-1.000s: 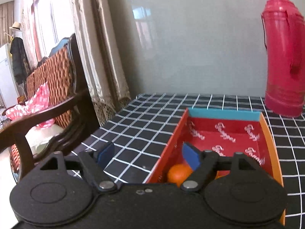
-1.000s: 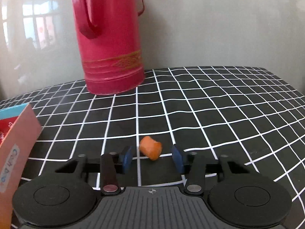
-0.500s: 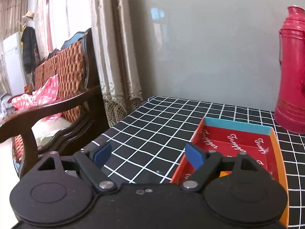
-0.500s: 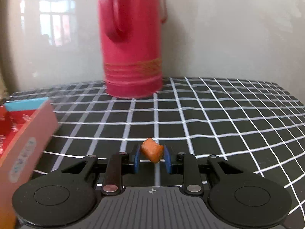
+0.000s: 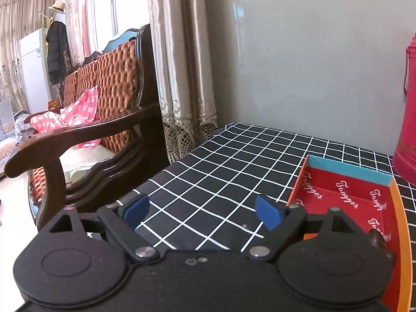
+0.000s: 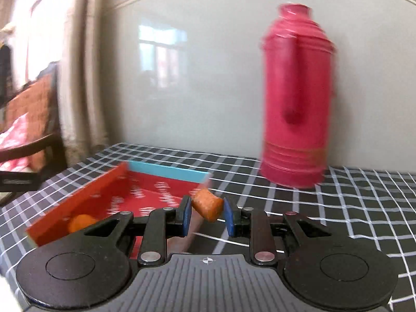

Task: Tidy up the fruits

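Currently, a small orange fruit piece (image 6: 208, 205) is pinched between the blue pads of the right gripper (image 6: 207, 214), lifted clear of the checked surface (image 6: 351, 208) and held just off the near right edge of the red box (image 6: 85, 200). For the step to be done well, the piece should probably be carried fully over the box's red floor, lowered close to it, and only then released, so that it is not bounced out over the low wall. The piece is seen as a stubby chunk, orange, matte, with a flat cut face. A round orange fruit (image 6: 82, 222) is already lying in the box's near corner. The left gripper (image 5: 201, 208) is spread wide and empty; its jaws have just been opening, beside the box's left wall (image 5: 296, 189).
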Tool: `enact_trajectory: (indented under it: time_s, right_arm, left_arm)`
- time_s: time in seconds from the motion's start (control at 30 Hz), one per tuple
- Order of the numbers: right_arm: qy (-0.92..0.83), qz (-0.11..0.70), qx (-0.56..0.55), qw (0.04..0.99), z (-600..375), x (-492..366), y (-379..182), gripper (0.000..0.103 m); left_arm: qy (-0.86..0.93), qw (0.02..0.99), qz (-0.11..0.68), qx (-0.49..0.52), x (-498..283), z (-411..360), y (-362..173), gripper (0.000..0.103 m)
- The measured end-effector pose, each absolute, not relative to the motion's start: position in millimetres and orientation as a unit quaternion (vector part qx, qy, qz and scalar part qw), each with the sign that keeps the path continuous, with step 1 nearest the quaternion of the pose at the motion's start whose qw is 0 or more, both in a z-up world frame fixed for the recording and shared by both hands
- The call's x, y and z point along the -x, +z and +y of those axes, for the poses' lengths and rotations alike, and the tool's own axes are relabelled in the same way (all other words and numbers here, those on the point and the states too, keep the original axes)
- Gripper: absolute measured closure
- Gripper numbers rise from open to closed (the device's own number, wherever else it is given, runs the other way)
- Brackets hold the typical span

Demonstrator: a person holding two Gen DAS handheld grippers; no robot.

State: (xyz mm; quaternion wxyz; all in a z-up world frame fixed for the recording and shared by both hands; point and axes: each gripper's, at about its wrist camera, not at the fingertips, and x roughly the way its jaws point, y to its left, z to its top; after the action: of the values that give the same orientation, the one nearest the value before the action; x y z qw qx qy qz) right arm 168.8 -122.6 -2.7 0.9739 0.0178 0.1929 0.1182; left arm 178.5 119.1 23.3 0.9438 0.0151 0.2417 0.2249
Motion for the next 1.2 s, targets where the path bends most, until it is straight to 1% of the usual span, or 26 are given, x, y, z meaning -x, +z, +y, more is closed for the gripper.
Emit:
enact_trajectory:
  time_s: [0.2,0.37,0.4,0.43,0.47,0.5,0.57,0.6,0.63,0.7,0.77,0.8,1.0,1.2]
  right_arm:
    - [0.160,0.208,0.012,0.965,-82.1,-173.3,-10.4,0.076]
    - [0.155,0.231,0.028,0.960,-58.8,-179.0,-22.5,0.076]
    - [0.153,0.236,0.025,0.959,-57.0,-181.2,-23.7,0.074]
    - [0.152,0.242,0.021,0.958,-58.0,-180.6,-24.3,0.062]
    - [0.151,0.244,0.011,0.958,-60.0,-181.7,-24.2,0.060]
    - [0.154,0.239,-0.006,0.959,-63.9,-181.1,-22.3,0.054]
    - [0.143,0.233,-0.026,0.962,-73.3,-174.1,-13.2,0.040]
    - [0.136,0.229,-0.031,0.963,-76.4,-171.6,-10.2,0.027]
    - [0.128,0.224,-0.035,0.965,-80.1,-168.0,-7.1,0.020]
    - [0.112,0.221,-0.037,0.968,-87.9,-158.6,0.1,0.015]
    - [0.098,0.224,-0.038,0.969,-95.2,-145.6,7.7,0.009]
    - [0.091,0.228,-0.041,0.969,-99.0,-137.5,10.7,0.000]
    - [0.062,0.277,-0.065,0.957,-113.7,-72.5,16.9,0.000]
    - [0.038,0.278,-0.061,0.958,-117.6,-8.5,38.0,0.000]
  left_arm:
    - [0.221,0.944,0.242,-0.028,-169.4,121.5,22.2,0.019]
    - [0.220,0.945,0.239,-0.049,-166.2,124.9,18.0,0.017]
    - [0.220,0.945,0.239,-0.050,-165.8,126.0,17.6,0.016]
    - [0.219,0.945,0.239,-0.051,-165.6,127.3,17.5,0.015]
    - [0.218,0.945,0.240,-0.051,-165.8,128.6,17.4,0.013]
    - [0.218,0.945,0.240,-0.050,-166.2,129.9,17.2,0.012]
    - [0.212,0.946,0.241,-0.050,-166.4,130.9,17.7,0.010]
    - [0.206,0.947,0.241,-0.050,-166.1,130.2,18.2,0.010]
    - [0.201,0.948,0.242,-0.049,-165.4,129.7,19.1,0.010]
    - [0.187,0.952,0.239,-0.046,-159.1,125.5,22.9,0.008]
    - [0.180,0.953,0.238,-0.051,-146.2,119.4,25.6,0.006]
    - [0.171,0.954,0.239,-0.051,-136.1,116.2,26.7,0.006]
    - [0.122,0.956,0.259,-0.066,-68.4,94.6,34.0,0.006]
    - [0.087,0.961,0.257,-0.056,-13.7,79.4,50.5,0.006]
